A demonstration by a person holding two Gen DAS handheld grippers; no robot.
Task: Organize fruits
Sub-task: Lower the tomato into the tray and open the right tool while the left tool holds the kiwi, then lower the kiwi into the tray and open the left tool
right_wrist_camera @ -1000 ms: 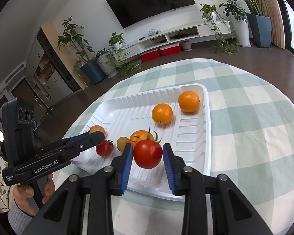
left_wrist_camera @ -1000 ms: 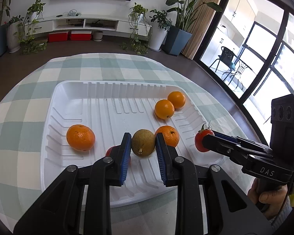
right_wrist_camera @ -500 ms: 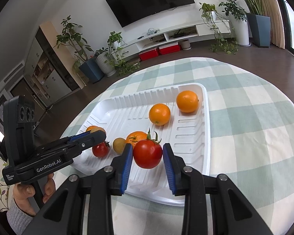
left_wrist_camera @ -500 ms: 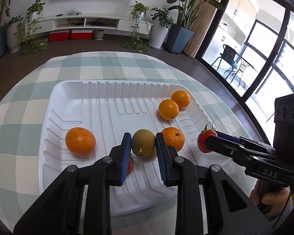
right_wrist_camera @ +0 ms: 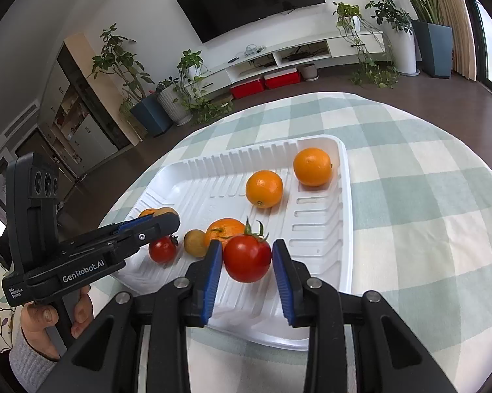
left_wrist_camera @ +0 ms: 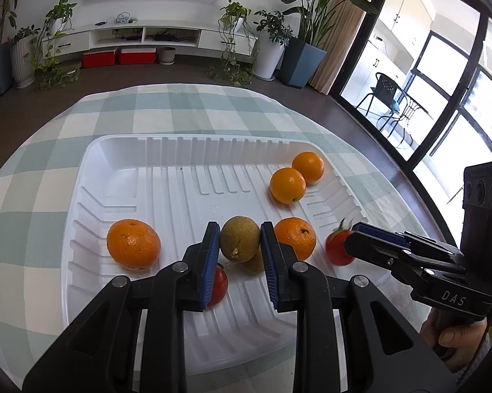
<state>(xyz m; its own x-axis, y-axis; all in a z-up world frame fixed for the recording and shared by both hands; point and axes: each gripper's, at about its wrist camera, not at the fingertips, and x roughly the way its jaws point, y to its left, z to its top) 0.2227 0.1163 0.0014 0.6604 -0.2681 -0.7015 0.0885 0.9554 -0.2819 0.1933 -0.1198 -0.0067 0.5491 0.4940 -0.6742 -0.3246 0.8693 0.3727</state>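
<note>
1. Progress: partway, by my judgement. The left gripper is clamped on a brownish-green round fruit; the right gripper is clamped on a red stemmed tomato. Both are held above the near end of the tray, not yet placed.
2. Contents: the white ribbed plastic tray on the checked tablecloth holds four oranges, a second tomato and a second brownish fruit.

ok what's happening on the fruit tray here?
A person holds a pair of tongs in each hand over the white tray. The left tongs grip a brownish-green fruit; the right tongs grip a stemmed tomato. Four oranges, another tomato and a second brownish fruit lie in the tray.
</note>
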